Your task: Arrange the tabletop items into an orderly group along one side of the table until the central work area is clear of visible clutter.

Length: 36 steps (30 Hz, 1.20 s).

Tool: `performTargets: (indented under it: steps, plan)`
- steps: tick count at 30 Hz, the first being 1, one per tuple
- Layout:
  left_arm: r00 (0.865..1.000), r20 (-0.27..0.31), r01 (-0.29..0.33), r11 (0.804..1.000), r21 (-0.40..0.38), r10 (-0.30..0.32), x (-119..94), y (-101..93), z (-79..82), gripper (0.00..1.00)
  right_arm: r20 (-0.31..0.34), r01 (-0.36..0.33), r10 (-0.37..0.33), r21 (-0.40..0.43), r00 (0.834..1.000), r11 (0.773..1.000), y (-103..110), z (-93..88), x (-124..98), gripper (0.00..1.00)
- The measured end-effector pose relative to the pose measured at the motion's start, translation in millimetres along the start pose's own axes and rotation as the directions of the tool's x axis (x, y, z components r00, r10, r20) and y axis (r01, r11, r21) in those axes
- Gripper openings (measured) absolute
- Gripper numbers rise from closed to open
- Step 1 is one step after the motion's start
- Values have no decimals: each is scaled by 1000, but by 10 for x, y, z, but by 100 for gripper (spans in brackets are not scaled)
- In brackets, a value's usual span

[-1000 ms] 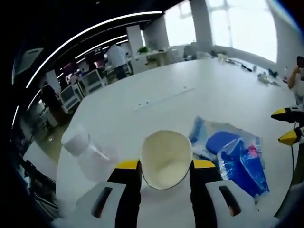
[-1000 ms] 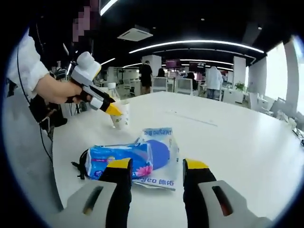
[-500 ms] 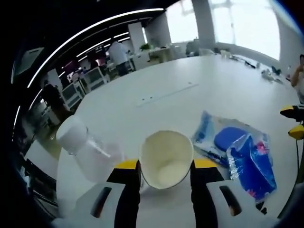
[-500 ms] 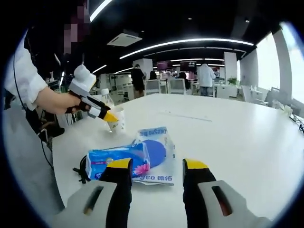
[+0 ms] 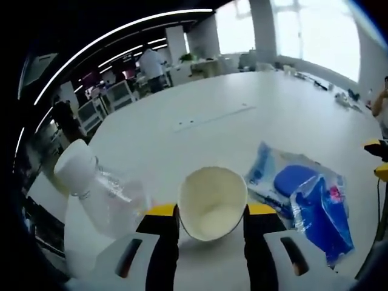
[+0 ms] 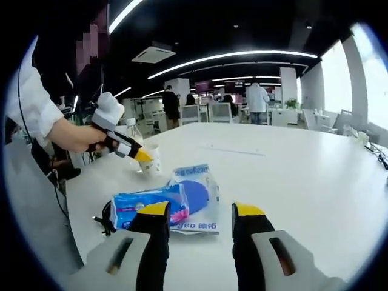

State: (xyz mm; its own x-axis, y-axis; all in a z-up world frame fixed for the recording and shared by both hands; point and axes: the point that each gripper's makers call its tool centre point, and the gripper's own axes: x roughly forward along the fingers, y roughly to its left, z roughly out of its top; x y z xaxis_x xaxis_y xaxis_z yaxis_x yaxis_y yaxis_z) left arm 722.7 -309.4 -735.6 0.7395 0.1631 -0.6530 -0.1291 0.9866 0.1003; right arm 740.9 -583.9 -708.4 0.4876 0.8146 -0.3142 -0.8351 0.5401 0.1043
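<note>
A white paper cup (image 5: 212,197) stands between the yellow-tipped jaws of my left gripper (image 5: 211,210), which is shut on it. A clear plastic bottle (image 5: 100,194) with a white cap lies just left of it. A blue-and-white packet (image 5: 285,179) and a blue tissue pack (image 5: 321,212) lie to the right. In the right gripper view, a hand holds the left gripper (image 6: 143,156) with the cup (image 6: 151,160) low over the table. My right gripper (image 6: 202,219) is open, with the tissue pack (image 6: 148,205) and the packet (image 6: 197,193) just ahead of it.
The round white table (image 6: 291,170) stretches wide beyond the items. A small black thing (image 6: 102,219) lies at the tissue pack's left end. The right gripper's yellow tips (image 5: 379,159) show at the right edge. Office chairs and people stand far behind.
The left gripper has sunk a little toward the table with the cup still in it. Both views have shifted slightly; the packets lie where they were.
</note>
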Motion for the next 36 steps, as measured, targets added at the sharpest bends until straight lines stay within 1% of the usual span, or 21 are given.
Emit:
performTargets:
  steps: [8, 13, 16, 20, 23, 28, 33, 36]
  plan:
    - [1000, -3, 1, 1000, 13, -1, 27, -19, -12, 38, 14, -1, 0, 19, 1000, 1000, 55, 12, -51, 37]
    - [1000, -3, 3, 1000, 16, -3, 57, -33, -30, 39, 4, -6, 5, 34, 1000, 999, 72, -51, -79, 37]
    - [1000, 1, -2, 1000, 21, 2, 60, -35, -21, 39, 6, -1, 1, 39, 1000, 999, 66, -52, -102, 37]
    - [1000, -5, -12, 1000, 20, 12, 66, -36, -23, 39, 7, 3, -3, 49, 1000, 999, 59, -63, -116, 37]
    - [1000, -9, -21, 999, 34, 21, 72, -33, -22, 39, 6, 8, -8, 55, 1000, 998, 51, -70, -116, 37]
    - [1000, -8, -25, 1000, 19, 26, 77, -32, -19, 40, 11, 10, -11, 57, 1000, 998, 46, -46, -119, 37]
    - [1000, -7, -17, 1000, -7, 17, 77, -33, -12, 42, 5, 11, -11, 60, 1000, 998, 42, -65, -121, 37]
    - [1000, -5, -14, 1000, -5, 14, 79, -37, -13, 42, 0, 6, -7, 60, 1000, 998, 57, -72, -117, 37]
